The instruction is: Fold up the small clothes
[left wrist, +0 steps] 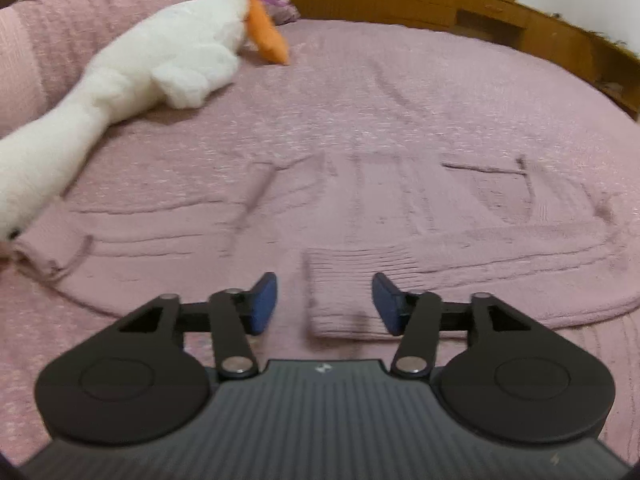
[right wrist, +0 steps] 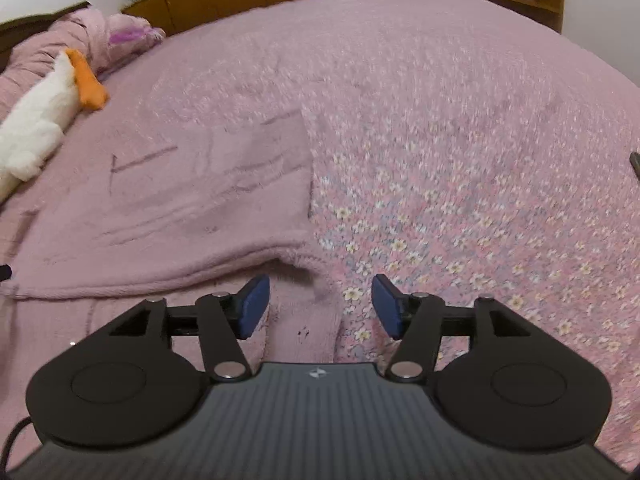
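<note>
A pink knitted sweater [left wrist: 360, 208] lies spread flat on the bed, nearly the same colour as the cover. In the left wrist view its ribbed sleeve cuff [left wrist: 344, 292] lies folded in toward me, under the gap of my left gripper [left wrist: 324, 304], whose blue pads stand apart and do not press on it. In the right wrist view the sweater [right wrist: 208, 196] fills the left middle, and a fold of its near edge [right wrist: 308, 312] lies below my right gripper [right wrist: 320, 306]. Those jaws are also apart, touching nothing.
A pink flowered bedspread [right wrist: 460, 160] covers the whole bed. A white plush goose with an orange beak [left wrist: 172, 60] lies at the far left by the pillows [left wrist: 60, 20]. Wooden cabinets [left wrist: 500, 20] run behind the bed.
</note>
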Motion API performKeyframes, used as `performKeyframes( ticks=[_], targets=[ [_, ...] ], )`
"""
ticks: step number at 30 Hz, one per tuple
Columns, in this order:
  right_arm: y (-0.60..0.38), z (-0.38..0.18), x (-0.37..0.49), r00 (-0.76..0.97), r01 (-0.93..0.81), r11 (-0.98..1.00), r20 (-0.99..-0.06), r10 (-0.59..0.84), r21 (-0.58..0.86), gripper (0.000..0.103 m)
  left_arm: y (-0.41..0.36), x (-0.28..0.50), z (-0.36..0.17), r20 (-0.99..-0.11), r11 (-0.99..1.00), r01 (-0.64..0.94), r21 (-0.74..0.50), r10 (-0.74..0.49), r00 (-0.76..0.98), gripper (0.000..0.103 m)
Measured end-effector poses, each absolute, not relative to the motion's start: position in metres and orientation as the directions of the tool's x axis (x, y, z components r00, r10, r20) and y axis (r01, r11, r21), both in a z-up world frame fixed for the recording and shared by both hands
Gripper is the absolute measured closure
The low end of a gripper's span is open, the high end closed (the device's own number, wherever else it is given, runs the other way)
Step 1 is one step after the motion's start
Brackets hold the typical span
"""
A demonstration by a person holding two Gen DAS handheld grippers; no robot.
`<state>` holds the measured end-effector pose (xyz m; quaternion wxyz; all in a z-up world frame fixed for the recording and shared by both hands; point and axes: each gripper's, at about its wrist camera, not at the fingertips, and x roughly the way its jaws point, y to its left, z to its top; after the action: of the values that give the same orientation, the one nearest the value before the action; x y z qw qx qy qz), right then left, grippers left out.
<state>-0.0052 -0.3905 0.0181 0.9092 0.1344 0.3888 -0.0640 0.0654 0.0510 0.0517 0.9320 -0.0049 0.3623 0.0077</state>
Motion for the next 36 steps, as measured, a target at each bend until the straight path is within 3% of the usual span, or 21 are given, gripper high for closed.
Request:
performKeyframes(
  ticks=[7,13,20,22,24,25,27,28,33,34,36],
  targets=[
    [-0.417,0.024,0.026,0.751,0.239,0.924,-0.66,0.018,0.297,0.033,0.054,0.084,0.051,-0.684,0.997,-0.028,-0.065,-0.024,0.729,0.047],
    [-0.414,0.002,0.078,0.782,0.202,0.928,-0.622,0.041,0.314,0.033,0.04,0.109,0.027,-0.743,0.998,0.026,-0.063,-0.064,0.666,0.047],
    [-0.419,-0.022,0.112,0.841,0.172,0.898,-0.535,0.081,0.406,0.033,0.039,0.111,0.019,-0.722,0.996,0.032,-0.087,-0.085,0.687,0.049],
    [-0.418,-0.027,0.12,0.845,0.153,0.898,-0.525,0.097,0.412,0.033,0.039,0.112,0.018,-0.713,0.994,0.036,-0.104,-0.1,0.694,0.056],
    [-0.413,-0.03,0.127,0.842,0.119,0.901,-0.523,0.131,0.417,0.034,0.038,0.112,0.019,-0.702,0.993,0.049,-0.112,-0.114,0.703,0.084],
    [-0.411,-0.032,0.13,0.84,0.103,0.903,-0.523,0.146,0.417,0.035,0.036,0.112,0.019,-0.699,0.992,0.057,-0.116,-0.122,0.705,0.086],
    [-0.405,-0.036,0.134,0.844,0.103,0.922,-0.524,0.118,0.373,0.061,0.029,0.11,0.022,-0.686,0.994,0.073,-0.087,-0.113,0.719,0.089],
    [-0.403,-0.037,0.134,0.849,0.12,0.931,-0.522,0.085,0.346,0.09,0.026,0.109,0.025,-0.672,0.994,0.087,-0.064,-0.107,0.733,0.089],
    [-0.417,-0.029,0.125,0.899,0.197,0.916,-0.438,-0.026,0.349,0.093,0.011,0.1,0.061,-0.528,0.991,0.135,0.001,-0.114,0.841,0.089],
    [-0.417,-0.028,0.125,0.9,0.218,0.918,-0.432,-0.058,0.331,0.099,0.008,0.104,0.066,-0.511,0.991,0.134,0.022,-0.104,0.854,0.089],
    [-0.418,-0.029,0.125,0.892,0.267,0.919,-0.435,-0.121,0.29,0.1,0.003,0.115,0.068,-0.503,0.99,0.126,0.065,-0.076,0.861,0.088]
  ],
)
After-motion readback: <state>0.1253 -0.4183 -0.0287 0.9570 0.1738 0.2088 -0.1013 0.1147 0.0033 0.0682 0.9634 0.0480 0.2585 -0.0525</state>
